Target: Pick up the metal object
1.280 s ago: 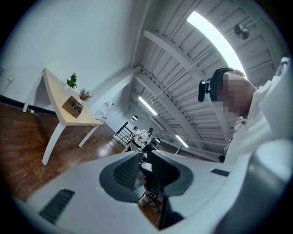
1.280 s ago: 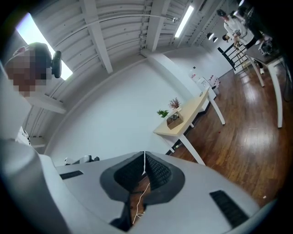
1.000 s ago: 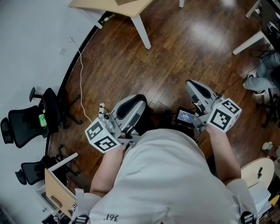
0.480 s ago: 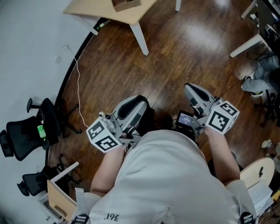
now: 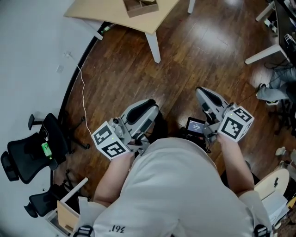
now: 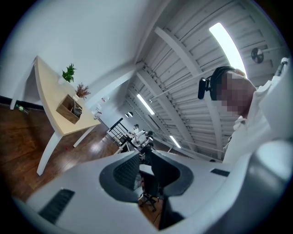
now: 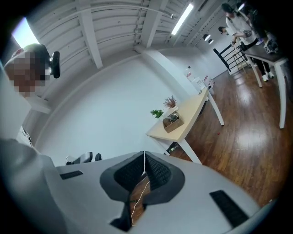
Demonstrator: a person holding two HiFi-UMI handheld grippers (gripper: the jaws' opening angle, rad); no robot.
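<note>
Close against the person's torso, the left gripper (image 5: 149, 103) holds its jaws partly apart with nothing between them. The right gripper (image 5: 201, 91) has its jaws closed tip to tip, empty. A white cable (image 5: 83, 92) trails over the floor (image 5: 194, 51) — a likely snag underfoot. Farther off stands the worktop (image 5: 101, 11) with a wooden box (image 5: 140, 5). The metal object shows nowhere — perhaps it lies inside, so a blind reach could miss.

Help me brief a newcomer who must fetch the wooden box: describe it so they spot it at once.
Find the curved white wall; the pale table with white legs stands against it. The box sits on that tabletop, near two small plants. It is the only square, open-topped brown thing there, darker than the tabletop.
</note>
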